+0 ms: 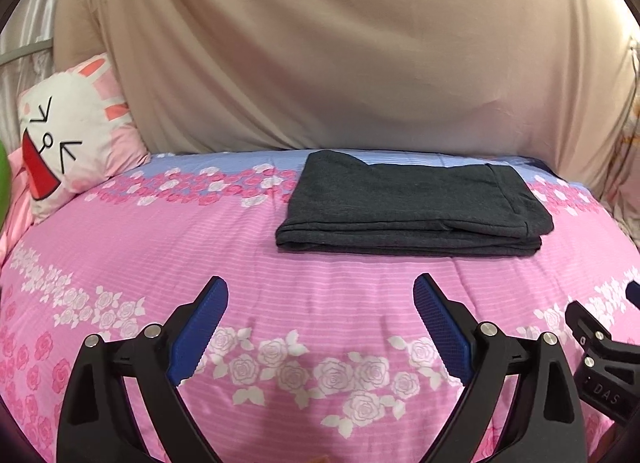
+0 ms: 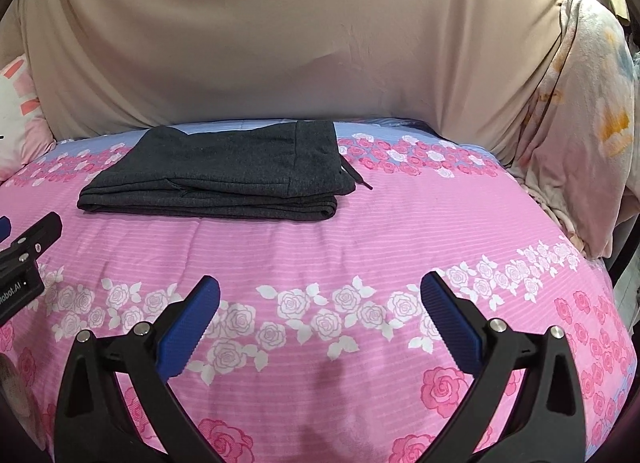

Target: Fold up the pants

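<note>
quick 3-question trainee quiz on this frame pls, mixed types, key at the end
1. True or false: the dark grey pants lie folded in a flat stack on the pink floral bedspread.
2. Which gripper grips fabric? A) left gripper B) right gripper C) neither
3. In the right wrist view, what pokes out past the stack's right edge?

Key
1. True.
2. C. Both sets of fingers are spread wide with nothing between them, short of the stack.
3. The drawstring, lying on the bedspread.
</note>
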